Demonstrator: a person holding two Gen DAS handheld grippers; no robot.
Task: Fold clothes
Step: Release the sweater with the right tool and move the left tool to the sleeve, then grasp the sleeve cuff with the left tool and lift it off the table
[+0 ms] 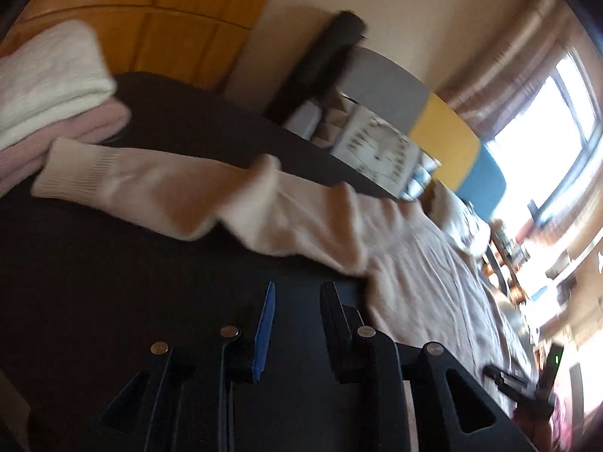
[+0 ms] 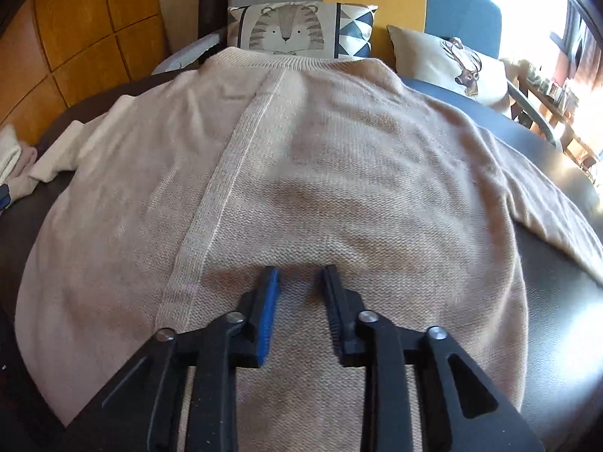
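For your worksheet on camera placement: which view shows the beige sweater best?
The right wrist view: the beige sweater lies spread out, nearly whole. The left wrist view shows only a blurred sleeve and part of its body.

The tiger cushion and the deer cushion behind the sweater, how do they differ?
The tiger cushion stands upright against the grey and yellow chair backs, while the deer cushion leans back on the blue seat further right. The tiger cushion carries a large grey striped face with a triangle-patterned panel beside it; the deer cushion shows a small dark antlered head on a plain ground. The beige sweater hides the tiger cushion's lower edge, not the deer cushion's. Both are pale.
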